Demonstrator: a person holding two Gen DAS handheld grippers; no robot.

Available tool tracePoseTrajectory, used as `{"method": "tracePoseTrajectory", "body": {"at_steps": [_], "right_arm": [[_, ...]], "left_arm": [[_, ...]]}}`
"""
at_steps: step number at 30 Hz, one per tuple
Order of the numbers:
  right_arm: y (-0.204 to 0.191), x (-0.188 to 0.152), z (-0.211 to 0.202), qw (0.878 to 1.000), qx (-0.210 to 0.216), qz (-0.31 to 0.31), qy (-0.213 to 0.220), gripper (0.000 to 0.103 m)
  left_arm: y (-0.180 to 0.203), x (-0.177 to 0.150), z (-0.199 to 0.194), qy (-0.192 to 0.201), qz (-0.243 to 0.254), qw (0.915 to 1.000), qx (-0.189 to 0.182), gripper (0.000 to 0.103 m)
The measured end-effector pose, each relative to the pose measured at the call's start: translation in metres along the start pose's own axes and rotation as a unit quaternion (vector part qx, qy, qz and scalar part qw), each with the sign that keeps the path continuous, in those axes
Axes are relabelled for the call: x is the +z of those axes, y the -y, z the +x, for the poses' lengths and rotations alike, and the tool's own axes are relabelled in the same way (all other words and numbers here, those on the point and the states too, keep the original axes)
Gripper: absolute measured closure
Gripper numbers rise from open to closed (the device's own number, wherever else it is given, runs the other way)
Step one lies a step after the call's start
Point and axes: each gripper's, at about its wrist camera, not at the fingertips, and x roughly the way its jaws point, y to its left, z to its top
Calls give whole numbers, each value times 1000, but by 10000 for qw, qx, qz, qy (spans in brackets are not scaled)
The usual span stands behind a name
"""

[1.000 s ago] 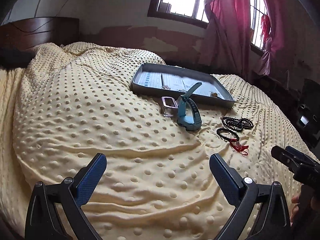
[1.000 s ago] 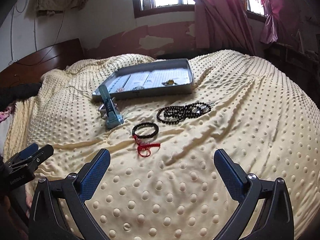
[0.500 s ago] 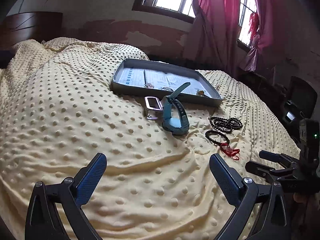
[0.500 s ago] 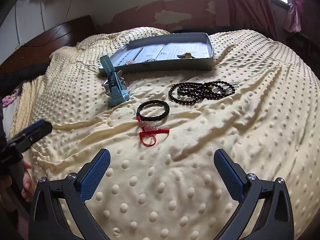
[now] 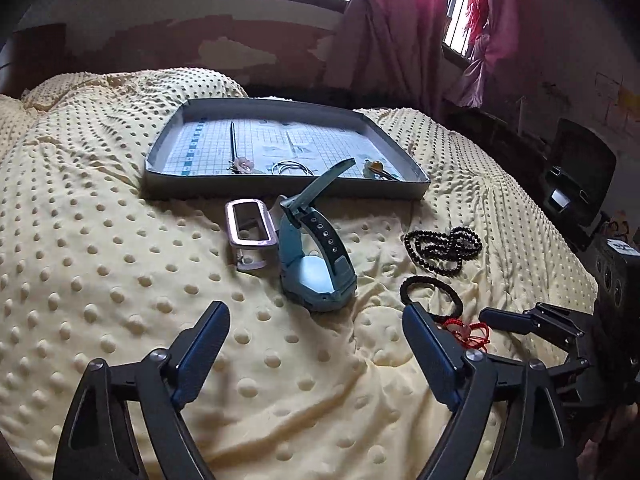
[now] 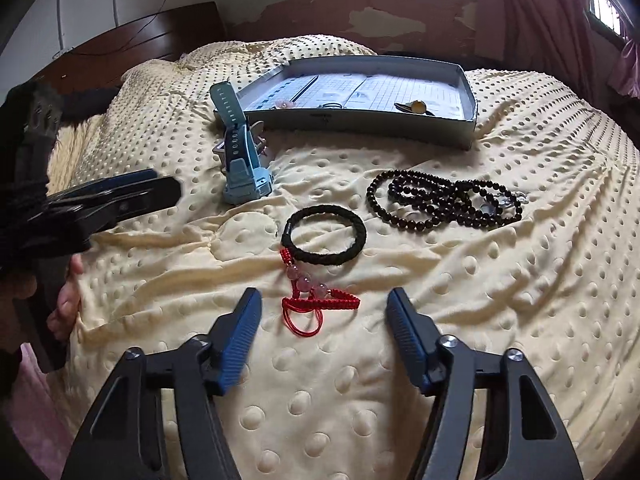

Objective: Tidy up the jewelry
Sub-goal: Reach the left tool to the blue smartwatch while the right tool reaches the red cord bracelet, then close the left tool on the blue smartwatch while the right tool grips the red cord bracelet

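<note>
A grey tray lies on the yellow dotted blanket, holding a hairpin, rings and a small clip. In front of it sit a pink watch frame, a teal watch, a black bead necklace, a black braided bracelet and a red cord bracelet. My left gripper is open, just short of the teal watch. My right gripper is open, its fingers either side of the red cord bracelet.
The blanket covers a bed with a dark wooden headboard. Pink curtains hang at barred windows behind. Dark equipment stands off the bed's right side. A hand shows under the left gripper's handle.
Both grippers have moved forward and lower toward the jewelry. The right gripper's fingers have narrowed somewhat around the red cord bracelet.
</note>
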Motion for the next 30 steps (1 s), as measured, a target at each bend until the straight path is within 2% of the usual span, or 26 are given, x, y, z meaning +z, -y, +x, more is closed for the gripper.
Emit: {"method": "tracePoseTrajectory", "body": {"at_steps": [4,7,10,12,18,21,23,27,30], "right_arm": [[-2,-1,10,9998,-103,-25,-145,53],[-3,1,15,9998,-116,23,-154,56],[0,5,19,9998,-90,120,-141,60],[3,7,21,9997,-85,186,-128,63],[3,7,23,9996,-157,200,-90,63],[1,6,23,9996,-180,197,-84,64],[1,6,23,9996,-160,231,-79,69],[-3,3,20,9996,-153,220,-77,74],[-3,1,19,9996,-137,244,-70,74]], "left_arm": [[2,9,19,-76,-116,9997,-220,28],[6,15,34,-202,-84,9995,-217,37],[11,16,50,-482,40,9988,-47,42],[12,13,55,-620,64,9979,151,43],[7,9,58,-715,-33,9968,364,43],[5,8,58,-710,-55,9968,362,43],[5,8,59,-689,-40,9969,380,43],[2,7,57,-638,-92,9971,413,51],[-3,6,54,-609,-219,9974,311,52]]}}
